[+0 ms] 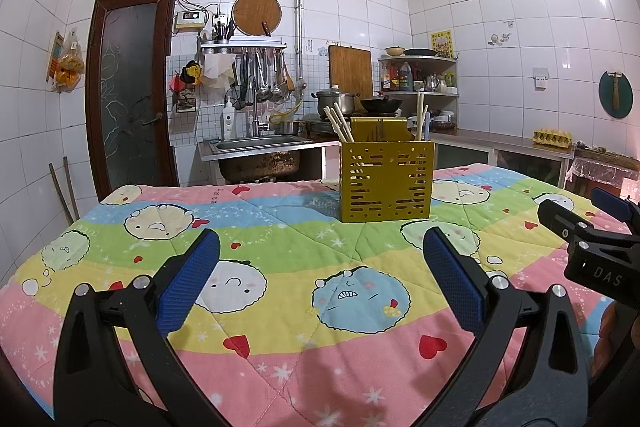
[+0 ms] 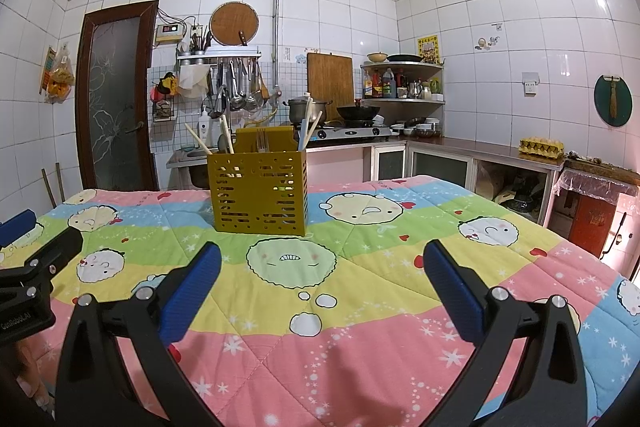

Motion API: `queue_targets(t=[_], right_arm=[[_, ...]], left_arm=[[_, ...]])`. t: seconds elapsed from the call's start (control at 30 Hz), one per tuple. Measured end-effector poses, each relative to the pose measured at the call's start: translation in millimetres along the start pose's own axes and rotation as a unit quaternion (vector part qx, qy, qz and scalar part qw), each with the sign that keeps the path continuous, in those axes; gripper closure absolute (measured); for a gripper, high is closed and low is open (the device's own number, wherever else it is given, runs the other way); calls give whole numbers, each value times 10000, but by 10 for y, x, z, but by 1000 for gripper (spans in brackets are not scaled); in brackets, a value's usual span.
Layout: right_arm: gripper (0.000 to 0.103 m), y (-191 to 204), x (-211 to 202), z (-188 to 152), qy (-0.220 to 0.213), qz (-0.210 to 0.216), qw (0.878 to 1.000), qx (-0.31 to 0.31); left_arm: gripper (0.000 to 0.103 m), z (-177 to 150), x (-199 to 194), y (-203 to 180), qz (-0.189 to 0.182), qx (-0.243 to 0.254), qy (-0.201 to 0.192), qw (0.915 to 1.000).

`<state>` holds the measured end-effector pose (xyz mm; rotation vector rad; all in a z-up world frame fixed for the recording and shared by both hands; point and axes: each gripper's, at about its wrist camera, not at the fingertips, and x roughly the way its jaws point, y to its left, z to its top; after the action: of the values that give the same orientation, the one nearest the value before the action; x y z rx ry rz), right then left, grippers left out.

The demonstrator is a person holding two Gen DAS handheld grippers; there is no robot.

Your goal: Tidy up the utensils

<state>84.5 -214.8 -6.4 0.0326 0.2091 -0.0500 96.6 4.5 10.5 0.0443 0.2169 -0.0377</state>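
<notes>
A mustard-yellow perforated utensil holder stands upright on the quilt-covered table, also in the right wrist view. Pale chopsticks stick out of its left and right compartments, and a metal fork shows in its middle one. My left gripper is open and empty, hovering above the quilt in front of the holder. My right gripper is open and empty too, to the right of the left one. Each gripper shows at the edge of the other's view, the right gripper and the left gripper.
The table wears a colourful cartoon quilt. Behind it are a steel sink, a stove with a pot and wok, hanging ladles, corner shelves with bottles and a counter with an egg tray.
</notes>
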Motion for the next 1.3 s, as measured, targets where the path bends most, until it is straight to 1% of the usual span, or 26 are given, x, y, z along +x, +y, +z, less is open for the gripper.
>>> queue_targets(t=[1.3], right_arm=[[4, 0, 3, -10, -3, 0, 10000, 5]], left_arm=[[5, 23, -8, -10, -19, 33, -36, 10000]])
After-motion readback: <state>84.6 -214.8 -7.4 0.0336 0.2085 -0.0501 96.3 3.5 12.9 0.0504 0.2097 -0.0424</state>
